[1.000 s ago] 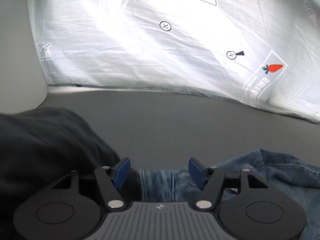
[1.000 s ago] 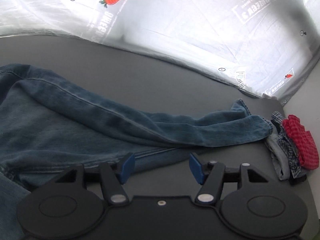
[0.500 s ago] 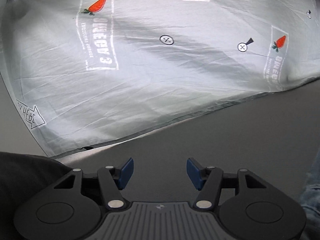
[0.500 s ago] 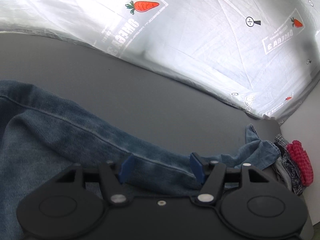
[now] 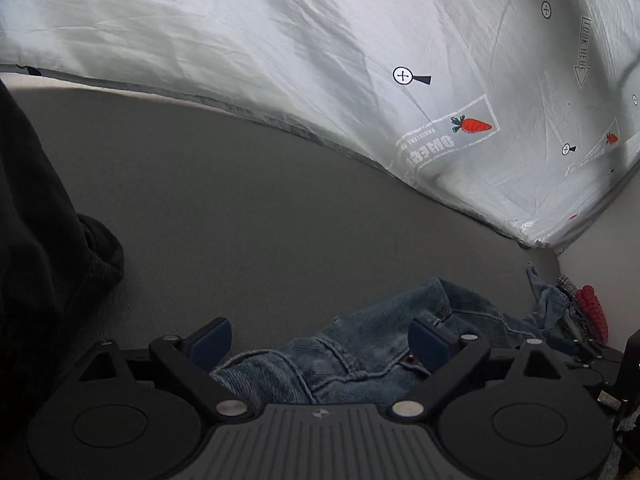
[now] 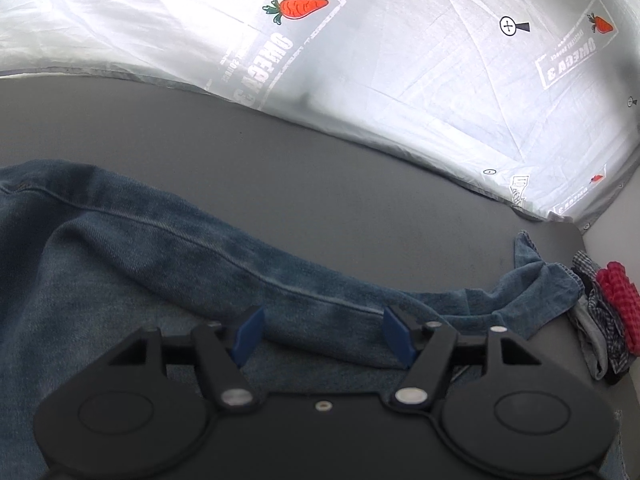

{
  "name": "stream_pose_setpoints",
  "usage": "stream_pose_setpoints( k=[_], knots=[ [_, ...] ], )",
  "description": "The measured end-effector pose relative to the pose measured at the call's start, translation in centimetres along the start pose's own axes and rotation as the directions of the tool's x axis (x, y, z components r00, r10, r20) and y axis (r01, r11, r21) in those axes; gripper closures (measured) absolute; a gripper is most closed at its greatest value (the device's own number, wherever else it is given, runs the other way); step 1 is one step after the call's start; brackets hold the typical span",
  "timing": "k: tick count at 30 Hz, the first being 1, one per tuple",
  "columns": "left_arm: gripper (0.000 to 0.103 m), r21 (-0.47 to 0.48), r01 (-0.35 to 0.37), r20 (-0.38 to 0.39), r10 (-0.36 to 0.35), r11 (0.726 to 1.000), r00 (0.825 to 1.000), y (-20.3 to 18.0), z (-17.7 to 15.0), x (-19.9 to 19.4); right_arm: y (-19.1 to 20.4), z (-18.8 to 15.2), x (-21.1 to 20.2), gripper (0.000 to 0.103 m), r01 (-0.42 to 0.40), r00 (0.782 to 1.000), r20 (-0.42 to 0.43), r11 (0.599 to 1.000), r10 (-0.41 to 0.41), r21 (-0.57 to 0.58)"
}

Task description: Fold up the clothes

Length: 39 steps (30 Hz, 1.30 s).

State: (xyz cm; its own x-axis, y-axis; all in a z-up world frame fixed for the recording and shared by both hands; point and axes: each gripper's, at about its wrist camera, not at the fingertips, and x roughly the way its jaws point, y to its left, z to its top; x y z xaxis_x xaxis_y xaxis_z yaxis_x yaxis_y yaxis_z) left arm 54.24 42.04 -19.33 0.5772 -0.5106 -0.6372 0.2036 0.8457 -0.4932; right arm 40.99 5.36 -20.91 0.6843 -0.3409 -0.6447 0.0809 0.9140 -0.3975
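Jeans (image 6: 132, 264) are spread across the grey counter (image 5: 280, 208), ready for a first fold. Above them, both the left hand-held gripper (image 5: 320, 338) and the right hand-held gripper (image 6: 322, 334) are opening, nothing gripped. A waistband-and-leg grasp appears to be called for next.

My view loses the jeans (image 6: 120, 264) past the left edge (waistband (image 5: 320, 364) tucked behind my left gripper's body).
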Motion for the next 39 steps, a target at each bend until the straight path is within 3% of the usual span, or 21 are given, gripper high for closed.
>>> stream_pose_setpoints(
  k=[2, 3, 4, 5, 7, 10, 11, 12, 14, 16, 18, 20, 22, 24, 26, 30, 33, 35, 36, 39],
  knots=[
    [0.01, 0.083, -0.05, -0.01, 0.051, 0.995, 0.999, -1.0, -0.8, 0.3, -0.3, -0.8, -0.4, 0.035, 0.0, 1.0, -0.004, 1.0, 0.0, -0.007],
    [0.017, 0.108, -0.091, -0.004, 0.092, 0.99, 0.996, -1.6, -1.1, 0.4, -0.4, -1.2, -0.5, 0.035, 0.001, 1.0, -0.008, 1.0, -0.001, -0.009],
    [0.053, 0.129, -0.142, 0.012, 0.141, 0.981, 0.99, -2.2, -1.2, 0.3, -0.6, -1.5, -0.7, 0.035, 0.002, 1.0, -0.011, 1.0, -0.002, -0.009],
    [0.067, 0.143, -0.184, 0.019, 0.184, 0.972, 0.983, -2.6, -1.2, 0.3, -0.7, -1.8, -0.8, 0.035, 0.004, 1.0, -0.012, 1.0, -0.004, -0.008],
    [0.073, 0.17, -0.246, 0.055, 0.24, 0.954, 0.969, -3.5, -1.2, -0.1, -1.1, -2.2, -1.1, 0.035, 0.011, 1.0, -0.007, 1.0, -0.011, -0.01],
    [0.075, 0.312, -0.355, 0.149, 0.323, 0.881, 0.934, -5.3, -0.9, -1.3, -1.7, -2.4, -1.4, 0.035, 0.024, 1.0, 0.004, 1.0, -0.024, -0.01],
    [0.075, 0.339, -0.412, 0.18, 0.372, 0.846, 0.911, -5.4, -0.6, -1.6, -2.1, -2.3, -1.5, 0.035, 0.025, 1.0, 0.008, 1.0, -0.025, -0.002],
    [0.096, 0.341, -0.478, 0.205, 0.433, 0.809, 0.878, -5.0, -0.1, -1.6, -2.5, -2.3, -1.6, 0.035, 0.024, 1.0, 0.012, 1.0, -0.024, 0.008],
    [0.103, 0.311, -0.682, 0.292, 0.616, 0.662, 0.732, -3.2, 0.6, -1.6, -3.3, -2.3, -1.9, 0.035, 0.02, 1.0, 0.023, 1.0, -0.021, 0.017],
    [0.103, 0.251, -0.754, 0.262, 0.707, 0.607, 0.657, -0.7, 1.9, -2.2, -4.1, -2.4, -2.2, 0.035, 0.031, 0.999, 0.04, 0.999, -0.032, 0.013],
    [0.099, 0.204, -0.675, 0.198, 0.646, 0.709, 0.738, -0.6, 3.2, -3.8, -5.4, -2.8, -2.5, 0.035, 0.03, 0.999, 0.039, 0.999, -0.032, 0.035],
    [0.097, 0.22, -0.616, 0.218, 0.578, 0.756, 0.786, -3.1, 2.6, -4.2, -6.8, -3.5, -2.5, 0.035, 0.031, 0.999, 0.026, 0.997, -0.033, 0.071],
    [0.082, 0.26, -0.552, 0.231, 0.503, 0.793, 0.833, -6.3, 1.7, -4.1, -8.4, -4.3, -2.4, 0.035, 0.041, 0.999, 0.008, 0.993, -0.042, 0.107],
    [0.079, 0.257, -0.471, 0.197, 0.432, 0.844, 0.88, -9.5, -0.3, -2.8, -10.2, -5.3, -2.3, 0.034, 0.057, 0.998, -0.01, 0.988, -0.056, 0.143],
    [0.074, 0.255, -0.403, 0.149, 0.376, 0.879, 0.914, -12.3, -2.4, -1.0, -12.4, -6.2, -2.2, 0.032, 0.069, 0.997, -0.03, 0.98, -0.065, 0.188],
    [0.067, 0.328, -0.325, 0.069, 0.321, 0.887, 0.945, -18.7, -7.5, 3.6, -17.2, -8.0, -1.8, 0.029, 0.066, 0.997, -0.053, 0.959, -0.054, 0.277],
    [0.064, 0.38, -0.293, 0.034, 0.303, 0.877, 0.952, -23.2, -10.2, 6.3, -21.3, -9.3, -1.1, 0.03, 0.005, 0.997, -0.067, 0.922, 0.023, 0.388],
    [0.064, 0.387, -0.288, 0.022, 0.303, 0.876, 0.953, -25.3, -11.4, 7.6, -23.9, -10.0, -0.6, 0.049, -0.067, 0.992, -0.063, 0.882, 0.108, 0.467],
    [0.064, 0.385, -0.292, 0.018, 0.309, 0.875, 0.951, -26.1, -11.9, 8.1, -25.1, -10.2, -0.3, 0.064, -0.098, 0.987, -0.06, 0.863, 0.147, 0.495],
    [0.064, 0.326, -0.31, -0.021, 0.334, 0.893, 0.942, -27.6, -13.0, 9.9, -28.0, -10.6, 0.5, 0.071, -0.124, 0.984, -0.046, 0.847, 0.173, 0.518]
  ],
)
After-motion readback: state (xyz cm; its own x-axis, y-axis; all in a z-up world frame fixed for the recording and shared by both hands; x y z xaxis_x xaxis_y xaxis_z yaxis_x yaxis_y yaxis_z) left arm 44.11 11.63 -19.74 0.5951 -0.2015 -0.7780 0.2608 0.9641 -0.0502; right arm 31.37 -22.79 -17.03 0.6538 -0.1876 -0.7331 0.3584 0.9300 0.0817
